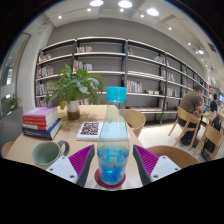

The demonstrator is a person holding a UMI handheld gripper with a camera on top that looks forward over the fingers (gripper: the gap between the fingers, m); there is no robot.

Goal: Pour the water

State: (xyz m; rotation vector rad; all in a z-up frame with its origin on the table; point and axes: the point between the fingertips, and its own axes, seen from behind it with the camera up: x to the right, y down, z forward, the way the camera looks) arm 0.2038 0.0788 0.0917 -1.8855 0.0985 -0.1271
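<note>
A clear plastic bottle (113, 140) with a blue cap stands upright on a round red coaster (100, 182) on the pale table (150, 136). Blue-tinted water fills its lower part. My gripper (113, 162) is open, and the bottle stands between the fingers with a small gap at each side. The magenta pads (82, 158) flank the bottle's lower body. A green mug (45, 152) stands on the table to the left of the left finger.
A stack of books (40, 122) and a potted plant (72, 86) stand beyond the mug. A magazine (89, 129) lies behind the bottle. Chairs (135, 120), long shelves (120, 70) and a seated person (195, 104) are farther off.
</note>
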